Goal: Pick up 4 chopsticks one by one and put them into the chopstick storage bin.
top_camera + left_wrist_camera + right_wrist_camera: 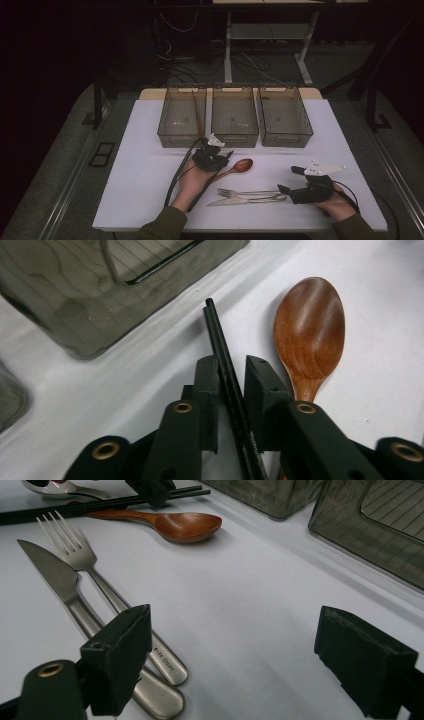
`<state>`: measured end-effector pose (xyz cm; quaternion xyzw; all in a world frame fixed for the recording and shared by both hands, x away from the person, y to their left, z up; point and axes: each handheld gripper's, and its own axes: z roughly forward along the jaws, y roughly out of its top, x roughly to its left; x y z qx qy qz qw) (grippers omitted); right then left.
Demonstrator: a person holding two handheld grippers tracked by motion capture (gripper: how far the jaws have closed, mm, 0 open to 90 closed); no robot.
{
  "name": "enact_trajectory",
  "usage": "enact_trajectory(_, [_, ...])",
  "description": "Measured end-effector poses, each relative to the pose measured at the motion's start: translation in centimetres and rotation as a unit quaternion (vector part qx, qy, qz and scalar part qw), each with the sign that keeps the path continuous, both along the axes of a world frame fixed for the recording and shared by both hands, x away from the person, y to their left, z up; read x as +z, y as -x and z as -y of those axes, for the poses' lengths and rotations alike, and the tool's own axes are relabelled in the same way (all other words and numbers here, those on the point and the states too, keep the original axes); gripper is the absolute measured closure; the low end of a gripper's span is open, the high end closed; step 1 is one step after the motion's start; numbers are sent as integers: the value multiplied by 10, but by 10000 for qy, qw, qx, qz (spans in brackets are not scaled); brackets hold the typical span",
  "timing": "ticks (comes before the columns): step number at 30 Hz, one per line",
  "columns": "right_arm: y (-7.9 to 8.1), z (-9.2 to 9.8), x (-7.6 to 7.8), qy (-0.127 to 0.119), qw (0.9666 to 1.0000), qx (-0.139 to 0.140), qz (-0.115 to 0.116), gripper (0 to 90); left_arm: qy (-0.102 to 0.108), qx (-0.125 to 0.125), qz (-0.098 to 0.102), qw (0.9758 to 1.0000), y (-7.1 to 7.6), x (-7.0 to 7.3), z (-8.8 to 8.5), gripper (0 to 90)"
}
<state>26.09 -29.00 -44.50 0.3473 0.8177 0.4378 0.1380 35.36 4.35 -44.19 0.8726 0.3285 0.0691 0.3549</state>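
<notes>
Left hand-held gripper (231, 390): jaws nearly together around a pair of black chopsticks (222, 347). One pad looks to be against the sticks; a sliver of gap shows on the other side, so I would not call it a firm clamp yet. The chopsticks lie flat on the white bench (380, 340), just beside the wooden spoon (310, 330), tips pointing toward the bins.

Risks, as I judge them:
- Two thin round sticks side by side may roll over each other under pressure, so one could slip out on the lift.
- The grip sits toward one end, so the long free end could droop or swing.
- The spoon handle runs close under the right-side jaw and could get nudged or pinched along.

Right hand-held gripper (260, 660): jaws wide apart, nothing between them, hovering low over the bench near the handles of the fork (95, 575) and knife (65, 592).

Materials, near to far:
- Fork and knife: brushed steel, smooth, flat handles lying parallel and touching near their ends.
- Spoon: reddish-brown wood, polished, visible grain, shallow oval bowl.
- Chopsticks: matt black, slender, finely textured.
- Bench top: white, smooth sheet, faintly wrinkled.
- Three smoky translucent plastic bins (235, 120) in a row at the far edge, ribbed floors; the left bin (176, 117) holds a brown stick (198, 114) leaning along its right wall.
</notes>
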Motion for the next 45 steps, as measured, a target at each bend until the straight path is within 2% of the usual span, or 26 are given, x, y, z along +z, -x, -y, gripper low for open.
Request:
enact_trajectory(14, [0,0,0,4,10000,-4,3,152,-33,-258,57,9996,2,1,2,835])
enact_trajectory(19, [0,0,0,3,10000,-6,-1,152,-64,-300,47,9995,2,1,3,836])
enact_trajectory(27, [0,1,1,3,10000,-8,-3,152,17,-218,49,9997,3,2,1,744])
enact_trajectory(29, [0,1,1,3,10000,-7,1,152,99,-174,54,9998,4,4,0,707])
enact_trajectory(36, [0,1,1,-2,10000,-14,1,152,258,-130,192,9994,13,15,-12,577])
enact_trajectory(45, [1,1,1,1,10000,-22,10,153,465,-114,425,9979,43,27,-49,591])
